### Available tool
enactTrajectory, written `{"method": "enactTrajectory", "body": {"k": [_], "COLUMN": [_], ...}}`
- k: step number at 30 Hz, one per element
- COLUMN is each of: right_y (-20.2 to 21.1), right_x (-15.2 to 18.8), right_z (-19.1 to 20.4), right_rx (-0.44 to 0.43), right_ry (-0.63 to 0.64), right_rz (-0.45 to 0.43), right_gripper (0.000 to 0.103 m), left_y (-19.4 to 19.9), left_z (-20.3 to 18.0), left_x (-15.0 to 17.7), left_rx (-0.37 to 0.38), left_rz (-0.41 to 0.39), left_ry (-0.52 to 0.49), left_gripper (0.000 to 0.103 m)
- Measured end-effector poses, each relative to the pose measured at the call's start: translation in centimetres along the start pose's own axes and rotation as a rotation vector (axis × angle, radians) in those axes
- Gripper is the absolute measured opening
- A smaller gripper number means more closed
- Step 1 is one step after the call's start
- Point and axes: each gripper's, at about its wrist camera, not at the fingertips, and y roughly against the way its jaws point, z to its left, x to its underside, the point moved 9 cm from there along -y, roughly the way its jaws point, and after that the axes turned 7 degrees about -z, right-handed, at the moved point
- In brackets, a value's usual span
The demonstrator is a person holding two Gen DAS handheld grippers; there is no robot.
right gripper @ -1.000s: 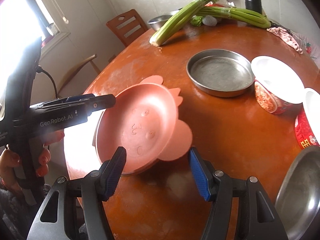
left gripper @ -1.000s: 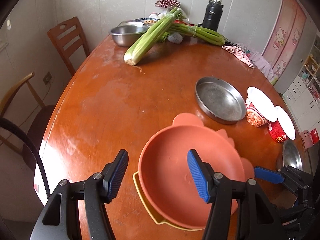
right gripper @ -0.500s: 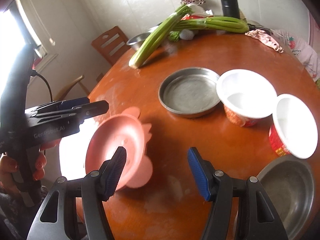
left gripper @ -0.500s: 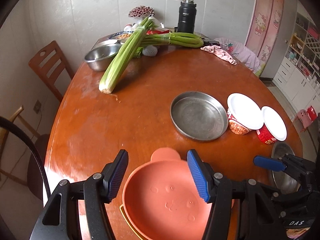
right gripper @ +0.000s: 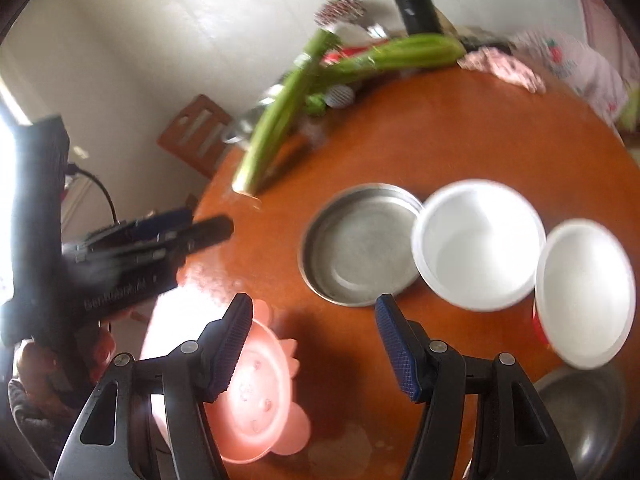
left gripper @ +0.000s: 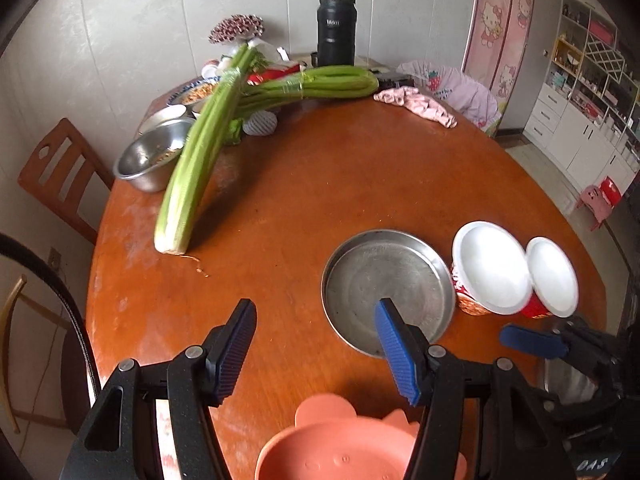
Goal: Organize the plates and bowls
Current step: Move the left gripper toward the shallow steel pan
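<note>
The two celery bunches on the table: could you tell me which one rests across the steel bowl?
The left celery bunch, pointing toward the camera, rests on the steel bowl; the other bunch lies crosswise behind.

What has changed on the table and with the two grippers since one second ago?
Both the left gripper and the right gripper drew back and rose from the pink animal-shaped plate, jaws open and empty. The plate, the round steel pan and the two white-lidded cups stayed where they were.

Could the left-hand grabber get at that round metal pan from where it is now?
Probably yes. The left gripper is open and empty, and the metal pan lies just ahead of its fingers on bare table. Nothing sits between them; the paper bowls stand off to the pan's side.
</note>
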Motion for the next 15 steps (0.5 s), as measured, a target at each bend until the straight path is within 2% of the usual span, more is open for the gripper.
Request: {"method": "enactTrajectory", "body": {"k": [4,10,15], "right_y": [-1.5,-3.9,-5.4], "right_x": [0.5,1.5,1.7], "right_z": [-1.9,-3.4,-3.9], "right_rx": [0.068,0.117,0.165], "right_ry": [-0.074,-0.124,-0.128], "right_rz": [0.000,0.033,0.036], "right_gripper": [0.066,0.066,0.066], "left_y": [-3.7,-7.5,-9.7], "left_z": [-0.4,-1.6,-2.0], "left_x": [0.1,0.5,0.9], "left_rx": [-0.008,0.089,0.114], "left_rz": [0.043,0.085,0.131], "left_ry": [-0.029,-0.050,-0.085], "left_gripper": [0.061,0.061,0.061]}}
